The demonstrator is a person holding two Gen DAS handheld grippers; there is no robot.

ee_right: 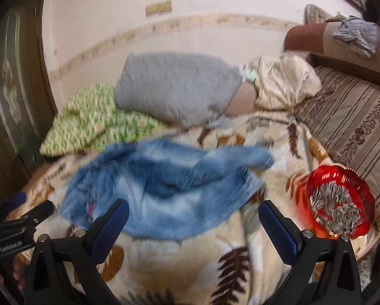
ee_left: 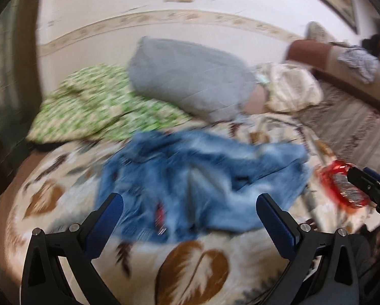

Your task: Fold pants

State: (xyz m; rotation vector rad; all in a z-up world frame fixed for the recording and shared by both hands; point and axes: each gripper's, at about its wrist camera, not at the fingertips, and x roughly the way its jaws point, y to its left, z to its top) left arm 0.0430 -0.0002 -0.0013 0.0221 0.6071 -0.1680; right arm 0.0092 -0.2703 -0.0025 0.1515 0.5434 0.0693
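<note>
Left tool (ee_left: 190, 203) and right tool (ee_right: 193, 209) spread apart, empty, above crumpled jeans (ee_right: 164, 185), no legible writing.

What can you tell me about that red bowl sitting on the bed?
The red bowl looks like clear red glass or plastic with a scalloped, flower-shaped rim. It stands upright on the leaf-patterned blanket, to the right of the crumpled jeans and apart from them, near a striped cushion. It holds a heap of small striped grey seeds, probably sunflower seeds. Neither pair of jaws touches it.
</note>
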